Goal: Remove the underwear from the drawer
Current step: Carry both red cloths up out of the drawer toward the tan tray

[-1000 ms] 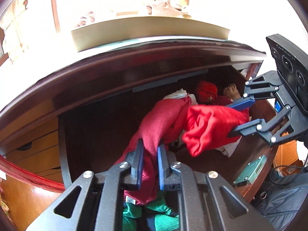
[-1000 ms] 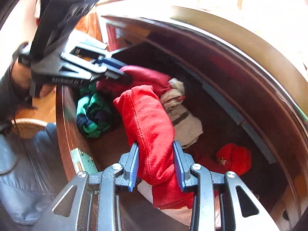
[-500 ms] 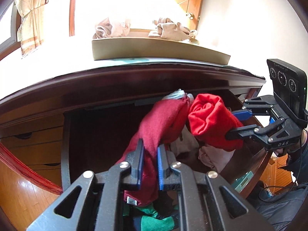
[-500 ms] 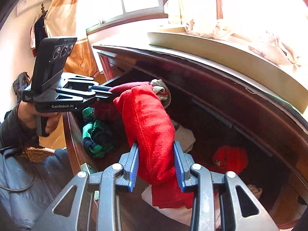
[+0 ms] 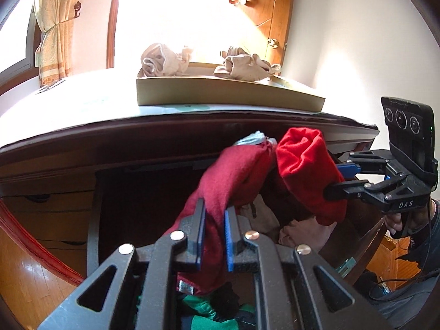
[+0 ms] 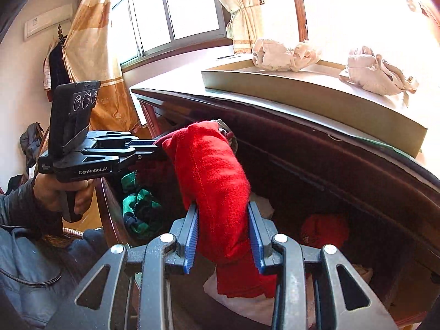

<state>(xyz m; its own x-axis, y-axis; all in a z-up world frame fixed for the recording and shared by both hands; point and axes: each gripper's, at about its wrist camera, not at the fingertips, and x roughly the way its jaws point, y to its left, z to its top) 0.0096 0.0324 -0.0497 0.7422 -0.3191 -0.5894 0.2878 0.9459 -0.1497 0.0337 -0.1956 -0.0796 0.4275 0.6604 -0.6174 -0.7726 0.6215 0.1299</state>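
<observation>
My left gripper (image 5: pixel 214 236) is shut on red underwear (image 5: pixel 236 176), which stretches across to my right gripper (image 5: pixel 332 181). In the right wrist view my right gripper (image 6: pixel 222 236) is shut on the brighter red part of the same cloth (image 6: pixel 214 176), and my left gripper (image 6: pixel 154 148) holds its far end. The cloth hangs above the open dark wooden drawer (image 6: pixel 110 200). A grey-white bit of fabric (image 5: pixel 254 139) shows at the cloth's top.
Green and navy clothes (image 6: pixel 140 211), a red item (image 6: pixel 324 228) and pale garments (image 5: pixel 302 231) lie in the drawer. On the dresser top stands a flat cardboard tray (image 5: pixel 225 93) with beige garments (image 5: pixel 162 60). A window with curtains (image 6: pixel 170 11) is behind.
Both grippers have lifted the red cloth up from inside the drawer to near the dresser top's edge. Both stay shut on it.
</observation>
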